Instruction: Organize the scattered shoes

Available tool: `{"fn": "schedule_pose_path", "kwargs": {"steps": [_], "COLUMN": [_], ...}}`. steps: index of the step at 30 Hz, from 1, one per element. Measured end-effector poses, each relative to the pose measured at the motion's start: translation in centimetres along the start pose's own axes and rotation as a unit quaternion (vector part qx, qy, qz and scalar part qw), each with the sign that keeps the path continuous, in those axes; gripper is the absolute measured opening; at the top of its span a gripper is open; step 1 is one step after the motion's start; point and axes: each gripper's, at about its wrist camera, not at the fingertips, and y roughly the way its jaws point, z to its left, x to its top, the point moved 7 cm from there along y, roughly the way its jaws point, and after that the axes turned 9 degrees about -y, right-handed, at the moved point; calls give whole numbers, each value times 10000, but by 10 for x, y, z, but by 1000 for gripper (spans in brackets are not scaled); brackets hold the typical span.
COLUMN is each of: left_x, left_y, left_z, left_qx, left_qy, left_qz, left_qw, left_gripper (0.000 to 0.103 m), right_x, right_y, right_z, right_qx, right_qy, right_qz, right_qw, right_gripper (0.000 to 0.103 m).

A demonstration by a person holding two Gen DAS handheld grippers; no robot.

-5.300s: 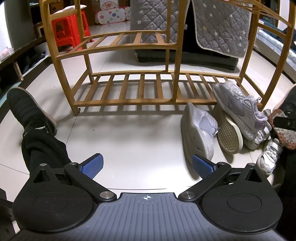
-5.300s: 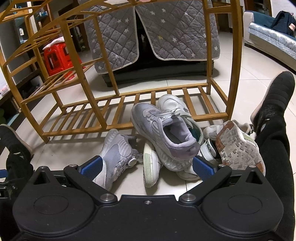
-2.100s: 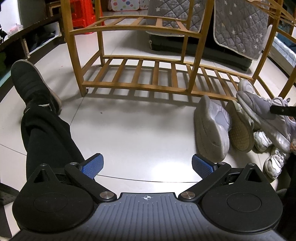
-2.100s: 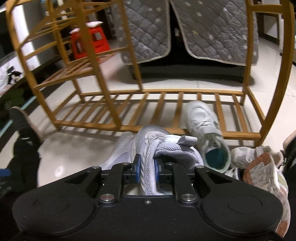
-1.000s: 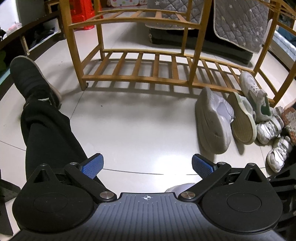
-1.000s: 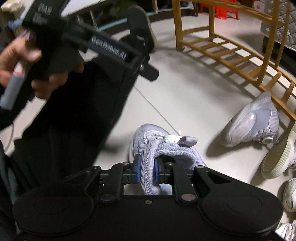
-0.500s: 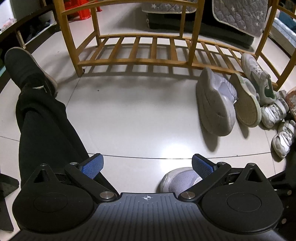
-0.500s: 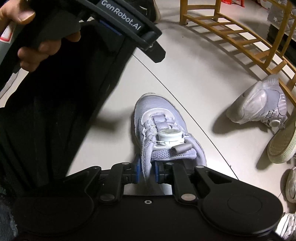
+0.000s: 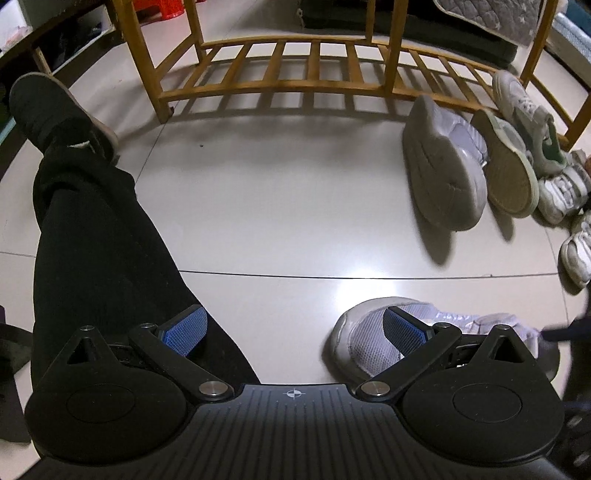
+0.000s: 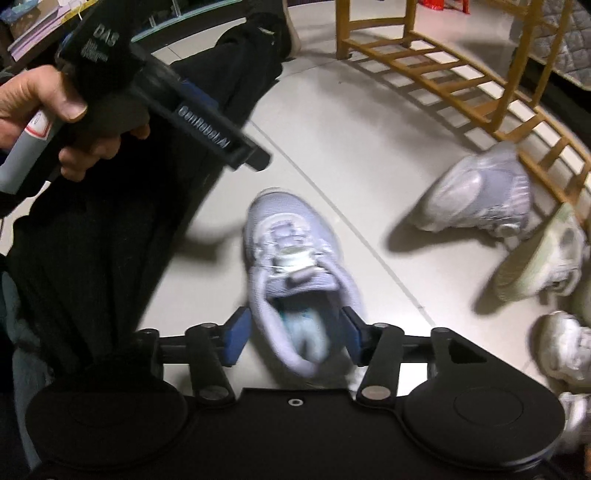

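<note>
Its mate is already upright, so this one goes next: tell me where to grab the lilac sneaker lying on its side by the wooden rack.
Grip the lilac sneaker lying on its side across its heel collar, coming from above. The grey sole faces outward, too broad and flat for the claw, while the opening near the dial lace gives a thin edge to pinch.

A pale tiled floor (image 9: 280,206) is crossed by dark grout lines. A leg in black trousers (image 9: 99,236) is stretched across it, ending in a dark shoe (image 9: 48,107) worn on the foot. A grey quilted cover (image 9: 495,22) with a star pattern is seen at the top right, and a red stool (image 9: 162,4) at the top left.
</note>
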Motion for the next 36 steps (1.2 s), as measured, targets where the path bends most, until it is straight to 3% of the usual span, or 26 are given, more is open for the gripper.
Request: {"fn": "schedule_pose_path", "kwargs": {"steps": [6,11,16,18,24,36], "left_x": [1,-1,-8,-12,-10,-5], "left_y": [11,16,26,30,39,40], "left_z": [-6,-9,-16,-22,-33,-64], "left_qx": [121,91,75,-50,-492,-853], "left_qy": [147,160,181,153,-139,307], "left_qz": [173,289,463,593,759,520], "left_qw": [9997,9994,9987,9981,9958,9945], "left_gripper": [103,103,101,92,82,64], "right_x": [1,0,1,0,1,0], "right_y": [27,50,54,54,57,46], "right_z": [-33,-44,-45,-44,-36,-24], "right_qx": [-247,-194,-125,-121,-1,348], "right_qy": [509,788,997,1033,994,1382], "right_qz": [254,483,574,612,725,775], "right_qw": [9981,9955,9933,9927,9924,9867], "right_gripper": [58,41,36,35,33,37]}}
